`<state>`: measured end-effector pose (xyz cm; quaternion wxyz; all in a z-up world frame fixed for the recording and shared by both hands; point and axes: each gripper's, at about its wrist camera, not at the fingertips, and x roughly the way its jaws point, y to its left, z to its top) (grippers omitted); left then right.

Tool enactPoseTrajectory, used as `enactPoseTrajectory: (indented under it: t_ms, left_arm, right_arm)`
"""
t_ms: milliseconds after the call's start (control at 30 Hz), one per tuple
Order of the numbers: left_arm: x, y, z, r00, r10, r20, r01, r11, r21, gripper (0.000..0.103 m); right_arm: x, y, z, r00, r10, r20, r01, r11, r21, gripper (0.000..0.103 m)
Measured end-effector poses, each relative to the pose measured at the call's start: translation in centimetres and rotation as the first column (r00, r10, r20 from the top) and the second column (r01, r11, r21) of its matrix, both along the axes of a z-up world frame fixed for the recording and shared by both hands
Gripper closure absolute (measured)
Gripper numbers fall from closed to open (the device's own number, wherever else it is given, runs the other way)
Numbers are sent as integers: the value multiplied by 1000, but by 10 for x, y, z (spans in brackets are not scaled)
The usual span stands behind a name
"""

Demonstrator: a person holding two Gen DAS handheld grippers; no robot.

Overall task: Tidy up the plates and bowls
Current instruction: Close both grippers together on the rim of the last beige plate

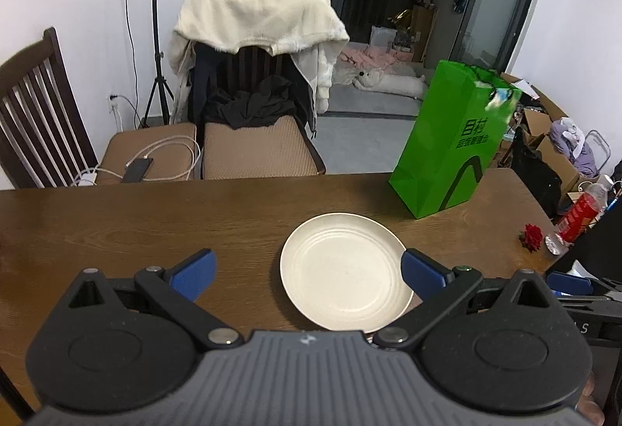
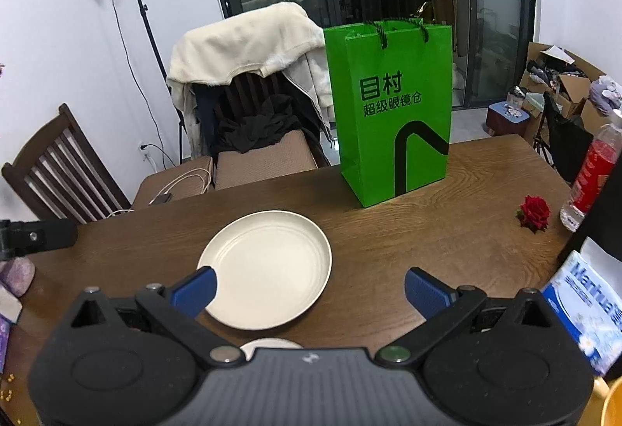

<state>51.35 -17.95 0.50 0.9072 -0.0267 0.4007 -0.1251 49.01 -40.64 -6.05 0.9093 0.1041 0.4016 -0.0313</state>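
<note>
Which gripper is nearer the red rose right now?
Right. The right gripper sits left of the rose; the left gripper is farther left, beyond the plate.

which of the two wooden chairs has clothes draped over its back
The right-hand chair, directly behind the table: a cream garment hangs over its backrest and dark clothing lies on its seat. The left chair has a bare slatted back.

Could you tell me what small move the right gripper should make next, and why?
Probably ease the right gripper left and down toward the cream plate: its jaws stand open and empty, and the plate lies flat on the table, just left of centre.
</note>
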Motion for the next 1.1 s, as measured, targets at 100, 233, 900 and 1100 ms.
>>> enactPoseTrajectory:
  t_ms: [100, 233, 900, 1100]
  left_arm:
    - [19, -7, -15, 999, 19, -34, -18, 1000, 9, 0]
    - [40, -16, -33, 997, 43, -66, -41, 999, 24, 0]
    - [106, -25, -136, 960, 173, -220, -150, 982, 117, 0]
    - [118, -21, -163, 940, 221, -262, -188, 972, 144, 2]
  right_arm:
    - [20, -7, -13, 1000, -2, -22, 2, 1000, 11, 0]
    - [46, -17, -28, 999, -11, -52, 12, 1000, 22, 0]
    - [136, -33, -124, 969, 5, -246, 11, 998, 63, 16]
    - [147, -30, -149, 959, 21, -284, -5, 998, 57, 31]
